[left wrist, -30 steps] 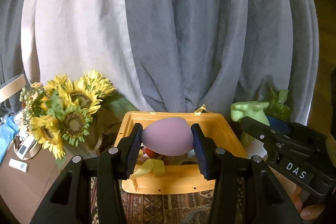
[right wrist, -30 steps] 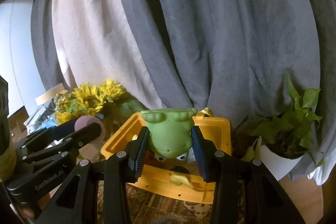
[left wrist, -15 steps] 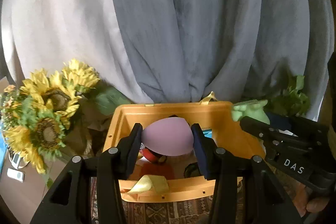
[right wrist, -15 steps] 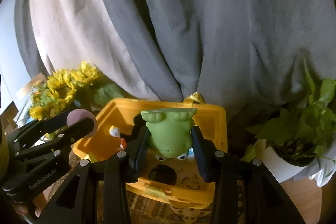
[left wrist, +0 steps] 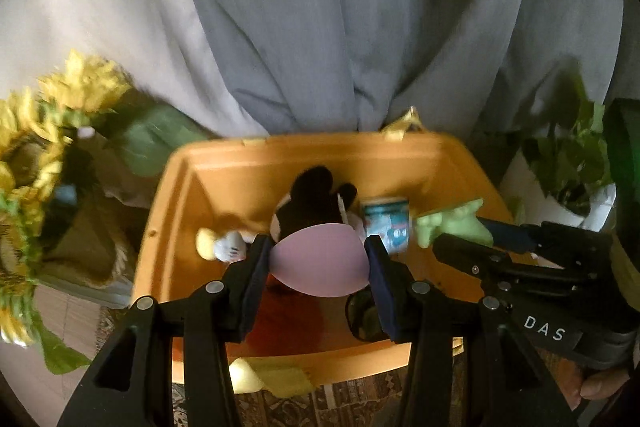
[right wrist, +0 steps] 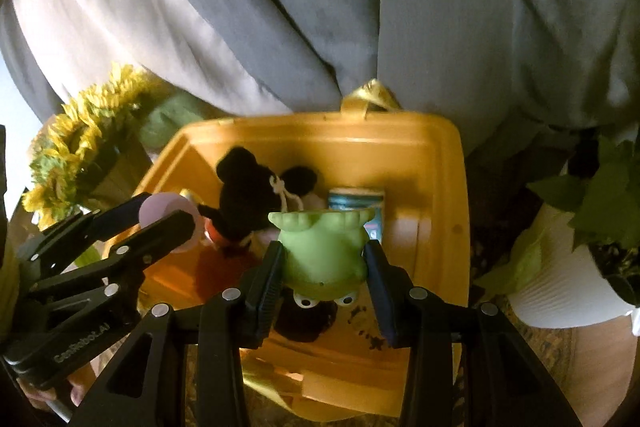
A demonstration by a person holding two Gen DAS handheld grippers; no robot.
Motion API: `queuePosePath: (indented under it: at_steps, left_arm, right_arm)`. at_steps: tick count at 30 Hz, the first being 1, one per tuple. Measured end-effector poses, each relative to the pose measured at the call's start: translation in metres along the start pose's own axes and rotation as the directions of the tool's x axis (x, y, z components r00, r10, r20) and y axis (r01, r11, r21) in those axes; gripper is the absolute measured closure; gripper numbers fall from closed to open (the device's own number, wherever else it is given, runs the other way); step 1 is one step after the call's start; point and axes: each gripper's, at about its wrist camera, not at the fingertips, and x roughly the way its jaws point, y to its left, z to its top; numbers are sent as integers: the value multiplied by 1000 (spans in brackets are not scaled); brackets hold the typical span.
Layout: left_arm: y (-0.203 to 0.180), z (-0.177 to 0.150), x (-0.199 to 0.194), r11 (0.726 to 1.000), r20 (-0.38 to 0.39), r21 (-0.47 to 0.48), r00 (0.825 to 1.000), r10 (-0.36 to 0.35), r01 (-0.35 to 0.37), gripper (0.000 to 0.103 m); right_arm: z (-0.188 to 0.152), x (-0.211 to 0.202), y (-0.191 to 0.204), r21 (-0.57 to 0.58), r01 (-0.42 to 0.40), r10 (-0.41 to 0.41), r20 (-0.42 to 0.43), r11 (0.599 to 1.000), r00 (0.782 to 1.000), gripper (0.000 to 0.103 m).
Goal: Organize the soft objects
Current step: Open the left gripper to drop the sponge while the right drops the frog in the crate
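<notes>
My left gripper (left wrist: pixel 318 259) is shut on a pink egg-shaped soft toy (left wrist: pixel 320 261), held over the open orange bin (left wrist: pixel 320 151). My right gripper (right wrist: pixel 324 263) is shut on a green frog toy (right wrist: pixel 322 251), upside down, also above the orange bin (right wrist: pixel 452 187). Inside the bin lie a black plush mouse (left wrist: pixel 312 199), a small white and yellow toy (left wrist: pixel 224 245) and a teal printed box (left wrist: pixel 386 223). Each gripper shows in the other's view: the right gripper (left wrist: pixel 452 231) at the right with the frog (left wrist: pixel 454 225), the left gripper (right wrist: pixel 168 215) at the left with the pink toy (right wrist: pixel 166 207).
Grey curtains (left wrist: pixel 360 7) hang behind the bin. Yellow sunflowers (left wrist: pixel 36 155) stand to its left and a potted green plant (right wrist: pixel 592 235) in a white pot to its right. The bin rests on a patterned rug (left wrist: pixel 352 399). A yellow cloth (left wrist: pixel 276 381) hangs at the bin's near rim.
Both grippers have tipped downward and moved toward the bin with their toys still held. The bin's inside and its contents have come into view.
</notes>
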Motion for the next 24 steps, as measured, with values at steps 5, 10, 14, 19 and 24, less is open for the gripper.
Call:
queuePosePath:
  at_steps: [5, 10, 14, 19, 24]
  left_arm:
    - [1, -2, 19, 1000, -84, 7, 996, -20, 21, 54]
    - [-2, -6, 25, 1000, -135, 16, 991, -20, 22, 52]
    - [-1, -6, 28, 1000, -152, 6, 988, -20, 21, 44]
    - [0, -5, 19, 1000, -147, 4, 989, -3, 3, 36]
    - [0, -8, 1, 999, -112, -5, 993, 37, -38, 36]
  right_arm:
    - [-1, 10, -2, -5, 23, -24, -53, 1000, 998, 61]
    - [-2, 17, -2, -21, 41, -43, -95, 999, 995, 61]
    - [-2, 20, 0, -33, 55, -59, -117, 998, 991, 55]
    - [-1, 16, 2, -41, 75, -79, -110, 996, 991, 54]
    - [-3, -1, 4, -35, 93, -95, -69, 995, 993, 53]
